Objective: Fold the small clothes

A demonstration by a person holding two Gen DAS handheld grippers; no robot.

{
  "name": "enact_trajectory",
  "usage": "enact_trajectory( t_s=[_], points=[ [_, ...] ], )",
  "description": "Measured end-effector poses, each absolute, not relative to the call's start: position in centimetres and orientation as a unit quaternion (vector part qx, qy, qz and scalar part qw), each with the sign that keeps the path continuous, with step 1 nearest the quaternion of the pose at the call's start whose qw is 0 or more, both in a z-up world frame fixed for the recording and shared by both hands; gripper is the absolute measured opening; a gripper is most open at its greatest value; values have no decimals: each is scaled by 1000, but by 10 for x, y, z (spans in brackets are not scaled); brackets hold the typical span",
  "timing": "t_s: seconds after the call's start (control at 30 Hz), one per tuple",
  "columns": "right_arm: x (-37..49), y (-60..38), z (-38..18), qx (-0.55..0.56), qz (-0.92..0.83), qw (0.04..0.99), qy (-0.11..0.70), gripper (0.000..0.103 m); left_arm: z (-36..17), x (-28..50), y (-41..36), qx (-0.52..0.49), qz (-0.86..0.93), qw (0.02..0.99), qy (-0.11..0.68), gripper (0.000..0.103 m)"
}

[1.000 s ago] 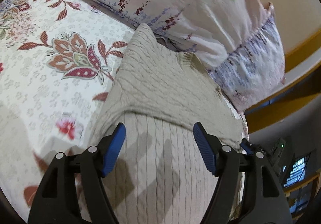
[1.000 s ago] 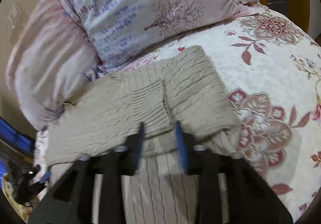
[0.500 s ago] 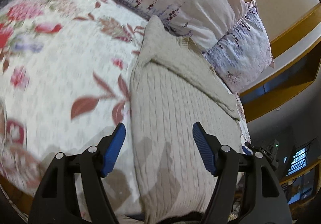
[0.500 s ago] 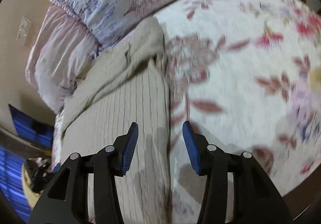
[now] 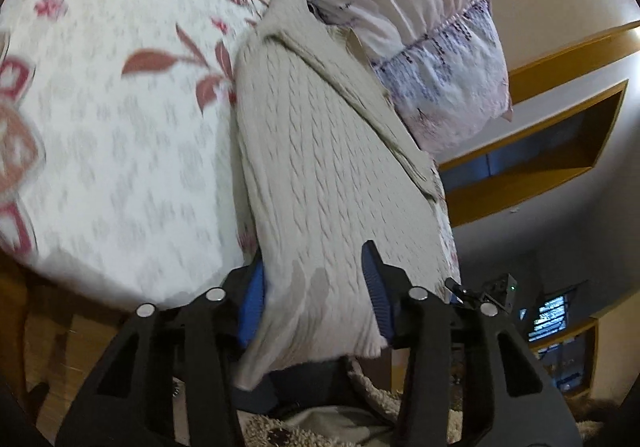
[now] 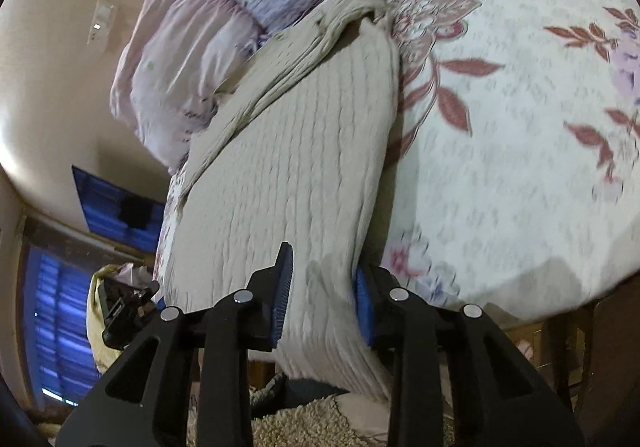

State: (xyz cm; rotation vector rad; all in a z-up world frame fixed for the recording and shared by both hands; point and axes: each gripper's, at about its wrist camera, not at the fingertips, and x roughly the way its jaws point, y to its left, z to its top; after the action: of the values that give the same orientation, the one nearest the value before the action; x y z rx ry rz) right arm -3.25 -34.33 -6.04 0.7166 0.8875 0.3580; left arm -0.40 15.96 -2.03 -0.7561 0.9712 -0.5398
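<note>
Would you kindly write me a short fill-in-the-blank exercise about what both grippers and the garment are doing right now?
1. The garment being folded is a beige cable-knit ____.
2. The left gripper and the right gripper each have the sweater's near ____ between their jaws.
3. The sweater lies on a ____-patterned bedspread.
4. At the sweater's far end lie lilac-printed ____.

Missing words: sweater; hem; floral; pillows
</note>
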Motion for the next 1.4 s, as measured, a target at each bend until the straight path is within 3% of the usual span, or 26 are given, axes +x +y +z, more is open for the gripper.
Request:
enact_trajectory(
  t_s=[0.3, 0.37, 0.43, 0.83, 1.4],
  points=[
    [-54, -316, -56, 300, 207, 820, 441, 26, -27, -24, 149, -343, -277, 768, 464, 32],
    [-56, -309, -53, 280, 206, 826, 443, 11, -27, -23, 146, -330, -274, 770, 472, 20],
    [-57, -306, -45, 263, 197, 841, 430, 9, -27, -21, 144, -318, -267, 775, 477, 8],
    [-58, -311, 26, 160, 98, 948, 257, 8, 29, 15, 163, -273, -212, 849, 400, 6],
    [-7, -300, 72, 58, 49, 979, 188, 8, 101, 105, 147, -204, -162, 906, 335, 6]
  ],
)
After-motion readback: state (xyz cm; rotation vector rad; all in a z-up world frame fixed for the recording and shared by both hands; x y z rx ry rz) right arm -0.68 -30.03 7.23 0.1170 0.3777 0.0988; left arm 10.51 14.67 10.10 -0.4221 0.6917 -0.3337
